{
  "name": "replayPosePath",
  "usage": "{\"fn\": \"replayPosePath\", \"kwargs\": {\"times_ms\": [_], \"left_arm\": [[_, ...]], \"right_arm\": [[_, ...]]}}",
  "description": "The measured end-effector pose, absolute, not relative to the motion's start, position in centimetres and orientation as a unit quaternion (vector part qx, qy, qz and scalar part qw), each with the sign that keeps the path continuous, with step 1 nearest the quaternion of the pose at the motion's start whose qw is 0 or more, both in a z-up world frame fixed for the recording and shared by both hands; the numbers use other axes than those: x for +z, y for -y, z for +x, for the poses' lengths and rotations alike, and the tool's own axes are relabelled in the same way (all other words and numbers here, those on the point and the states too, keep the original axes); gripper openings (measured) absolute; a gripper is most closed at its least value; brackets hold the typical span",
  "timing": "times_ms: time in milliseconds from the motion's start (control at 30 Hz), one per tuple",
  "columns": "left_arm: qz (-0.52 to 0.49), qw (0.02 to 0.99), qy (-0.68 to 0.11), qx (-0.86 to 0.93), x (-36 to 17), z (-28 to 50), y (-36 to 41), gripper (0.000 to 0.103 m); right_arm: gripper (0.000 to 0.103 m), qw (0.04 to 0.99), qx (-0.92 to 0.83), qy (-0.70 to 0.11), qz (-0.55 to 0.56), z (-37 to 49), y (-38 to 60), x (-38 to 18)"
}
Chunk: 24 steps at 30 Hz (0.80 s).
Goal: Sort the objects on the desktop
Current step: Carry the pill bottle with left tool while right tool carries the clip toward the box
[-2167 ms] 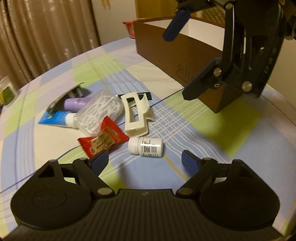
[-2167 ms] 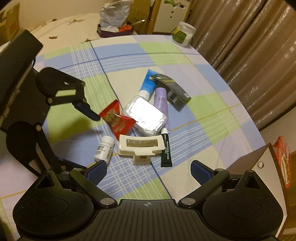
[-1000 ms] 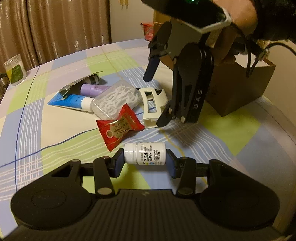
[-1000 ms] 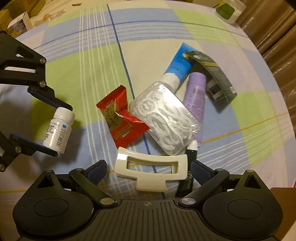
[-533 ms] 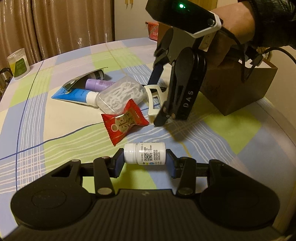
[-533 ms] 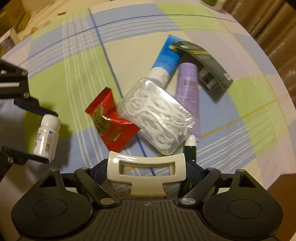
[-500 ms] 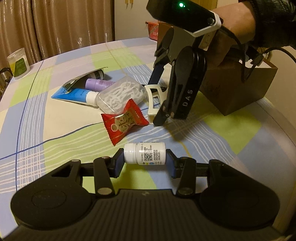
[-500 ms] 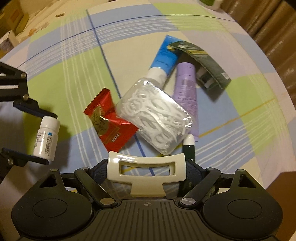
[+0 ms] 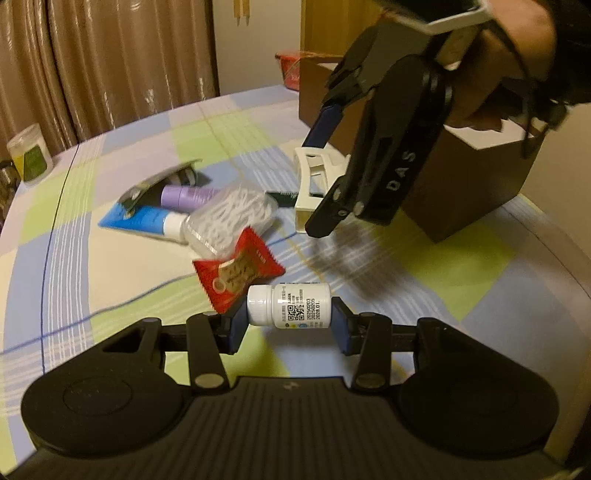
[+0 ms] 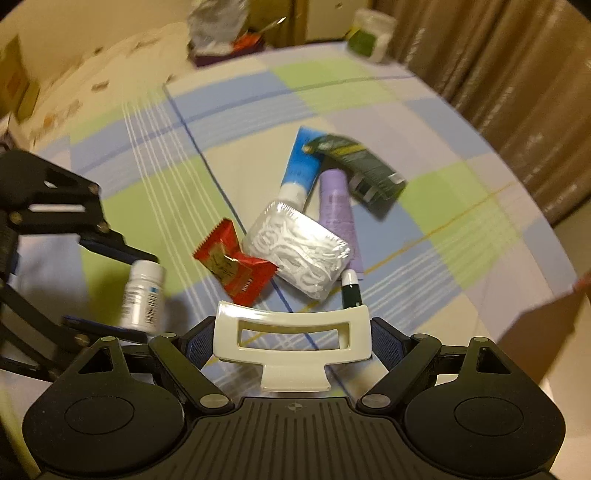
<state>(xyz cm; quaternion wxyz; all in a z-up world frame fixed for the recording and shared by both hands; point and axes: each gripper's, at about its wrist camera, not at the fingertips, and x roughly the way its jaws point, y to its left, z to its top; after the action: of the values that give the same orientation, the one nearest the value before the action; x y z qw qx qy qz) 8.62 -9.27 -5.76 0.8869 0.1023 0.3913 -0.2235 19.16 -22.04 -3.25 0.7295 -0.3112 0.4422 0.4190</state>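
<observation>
My left gripper (image 9: 289, 326) is shut on a small white pill bottle (image 9: 289, 305), held sideways above the checked tablecloth; the bottle also shows in the right wrist view (image 10: 142, 295). My right gripper (image 10: 291, 343) is shut on a cream hair claw clip (image 10: 291, 338), lifted off the table; the clip shows in the left wrist view (image 9: 314, 184) in front of the brown cardboard box (image 9: 465, 184). On the cloth lie a red snack packet (image 9: 236, 273), a clear floss-pick pack (image 9: 229, 214), a purple tube (image 9: 188, 195), a blue tube (image 9: 140, 219), a dark green packet (image 10: 362, 166) and a dark green lip-balm tube (image 10: 349, 288).
A green-labelled jar (image 9: 29, 153) stands at the far table edge by the curtains. A red container (image 9: 290, 70) sits behind the box. A tissue bag (image 10: 218, 26) lies beyond the table. The round table edge (image 9: 554, 251) curves close on the right.
My right gripper has lifted the hair clip off the cloth and drawn back toward the box. My left gripper still holds the pill bottle, slightly nearer the red packet.
</observation>
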Motion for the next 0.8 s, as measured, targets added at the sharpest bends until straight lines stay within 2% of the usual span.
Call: {"fn": "replayPosePath", "kwargs": {"times_ms": [333, 800], "left_arm": [[0.114, 0.883, -0.379, -0.251, -2.4, 8.0, 11.4, 0.041], [0.092, 0.868, -0.398, -0.282, 0.0, 7.8, 16.6, 0.041]], "right_arm": [[0.086, 0.8, 0.357, -0.437, -0.205, 13.8, 28.5, 2.0], [0.086, 0.863, 0.168, -0.472, -0.072, 7.2, 40.0, 2.9]]}}
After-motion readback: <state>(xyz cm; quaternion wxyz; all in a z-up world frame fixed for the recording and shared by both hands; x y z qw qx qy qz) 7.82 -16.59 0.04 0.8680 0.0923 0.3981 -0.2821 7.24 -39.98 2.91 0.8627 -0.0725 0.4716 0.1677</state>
